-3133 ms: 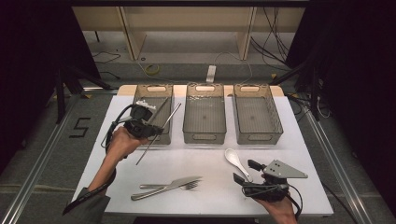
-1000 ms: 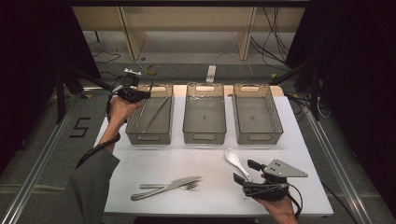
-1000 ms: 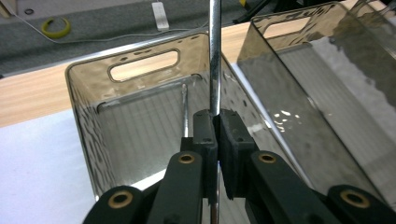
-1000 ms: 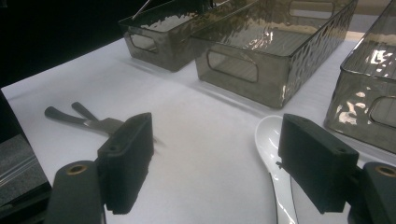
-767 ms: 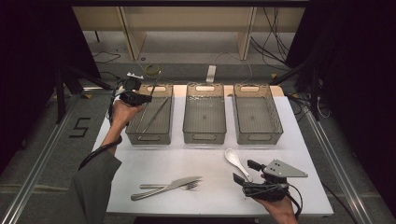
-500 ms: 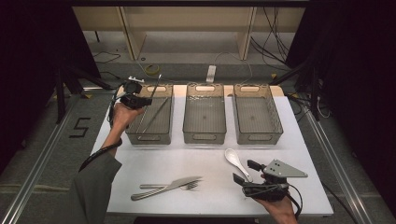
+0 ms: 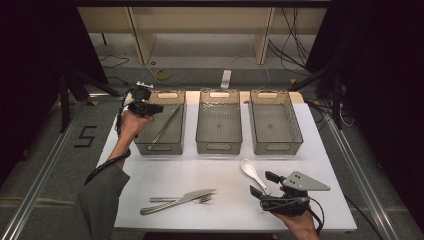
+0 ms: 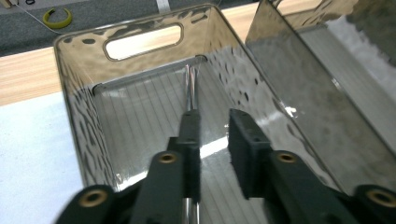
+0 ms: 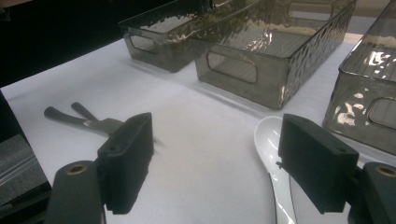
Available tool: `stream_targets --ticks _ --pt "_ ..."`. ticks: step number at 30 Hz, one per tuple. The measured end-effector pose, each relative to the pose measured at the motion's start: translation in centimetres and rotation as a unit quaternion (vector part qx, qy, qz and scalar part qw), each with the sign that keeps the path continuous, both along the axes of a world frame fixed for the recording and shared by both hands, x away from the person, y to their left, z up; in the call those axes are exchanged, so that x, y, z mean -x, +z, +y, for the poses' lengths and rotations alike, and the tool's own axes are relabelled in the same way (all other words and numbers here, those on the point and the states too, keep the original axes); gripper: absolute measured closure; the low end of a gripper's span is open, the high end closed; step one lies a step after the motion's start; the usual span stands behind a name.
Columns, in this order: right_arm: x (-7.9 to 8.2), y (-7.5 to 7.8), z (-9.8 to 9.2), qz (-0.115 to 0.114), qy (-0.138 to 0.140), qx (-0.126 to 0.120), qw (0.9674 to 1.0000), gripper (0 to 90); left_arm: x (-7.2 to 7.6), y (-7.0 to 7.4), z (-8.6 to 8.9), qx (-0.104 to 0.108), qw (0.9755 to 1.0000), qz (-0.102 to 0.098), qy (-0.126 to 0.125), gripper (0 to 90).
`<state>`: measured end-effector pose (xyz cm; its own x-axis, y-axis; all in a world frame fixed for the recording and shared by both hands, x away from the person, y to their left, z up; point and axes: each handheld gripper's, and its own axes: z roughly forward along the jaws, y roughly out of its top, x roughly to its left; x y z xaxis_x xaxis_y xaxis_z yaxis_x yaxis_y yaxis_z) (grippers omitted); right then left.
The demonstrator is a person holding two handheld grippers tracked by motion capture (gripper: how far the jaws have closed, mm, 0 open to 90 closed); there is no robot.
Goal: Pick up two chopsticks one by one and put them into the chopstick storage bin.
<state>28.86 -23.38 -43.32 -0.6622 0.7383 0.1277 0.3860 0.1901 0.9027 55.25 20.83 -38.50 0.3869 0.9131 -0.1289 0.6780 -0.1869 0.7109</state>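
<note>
A pair of thin metal sticks (image 7: pixel 167 122) lies slanted in the left smoked-plastic bin (image 7: pixel 150 148). My left gripper (image 7: pixel 149 106) hovers over that bin's far left corner. In the left gripper view its jaws (image 8: pixel 215 119) have just been opening; a gap shows between the pads and the sticks (image 8: pixel 190 88) lie on the bin floor beneath the left jaw, not pinched. My right gripper (image 7: pixel 262 182) rests at the table's front right, open wide, with a white spoon (image 7: pixel 250 170) just beyond it. The spoon (image 9: pixel 273 140) lies close to the right jaw, untouched by the right gripper (image 9: pixel 219 130).
Two more bins stand in the row, a middle one (image 7: pixel 219 148) and a right one (image 7: pixel 276 148). A knife and fork (image 7: pixel 175 200) lie together near the front edge, left of centre. The white table (image 7: pixel 210 170) is bare between them and the bins.
The left hand carried the sticks from the left bin's front to its far left corner. They now lie inside the bin. The right hand has kept still.
</note>
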Motion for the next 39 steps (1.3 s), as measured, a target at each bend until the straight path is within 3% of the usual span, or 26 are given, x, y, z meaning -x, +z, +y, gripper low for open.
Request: stream_targets --ticks 2,4,10,14,17,21,24,29,32,36,39 --pt "0.0 0.0 0.0 0.000 -0.001 0.000 1.0000 27.5 0.4 0.4 0.0 0.006 0.9999 0.003 -0.009 64.1" --pt "0.0 0.0 0.0 0.000 -0.002 0.001 1.0000 27.5 1.1 0.7 -0.1 0.025 0.9995 0.010 -0.017 59.1" --pt "-0.1 0.0 -0.1 0.000 -0.006 0.003 1.0000 27.5 4.2 1.4 -0.5 0.047 0.9977 0.004 -0.048 44.6" --pt "-0.1 0.0 -0.1 -0.001 -0.008 0.004 1.0000 27.5 6.5 1.6 -0.7 0.044 0.9964 0.001 -0.073 37.8" --pt "-0.2 0.0 -0.2 0.004 -0.010 0.004 0.9999 27.5 7.5 1.9 -0.8 0.034 0.9958 0.003 -0.085 35.0" --pt "-0.3 0.0 -0.4 0.008 -0.014 0.006 0.9998 27.4 9.0 1.8 -0.9 0.041 0.9942 -0.003 -0.100 33.1" --pt "-0.3 0.1 -0.5 0.009 -0.017 0.007 0.9998 27.4 10.1 1.6 -1.2 0.053 0.9917 -0.008 -0.116 32.2" --pt "-0.5 0.1 -0.6 0.013 -0.022 0.011 0.9996 27.4 11.3 1.5 -2.2 0.057 0.9887 -0.024 -0.136 30.2" --pt "-0.6 0.1 -0.8 0.017 -0.026 0.013 0.9994 27.4 11.8 1.1 -2.8 0.054 0.9855 -0.030 -0.158 28.6" --pt "-0.8 0.0 -0.8 0.021 -0.028 0.016 0.9993 27.4 12.3 0.4 -3.3 0.052 0.9842 -0.034 -0.166 26.0" --pt "-0.9 0.0 -0.8 0.025 -0.028 0.019 0.9991 27.4 12.8 -0.3 -3.6 0.052 0.9849 -0.034 -0.162 24.7"
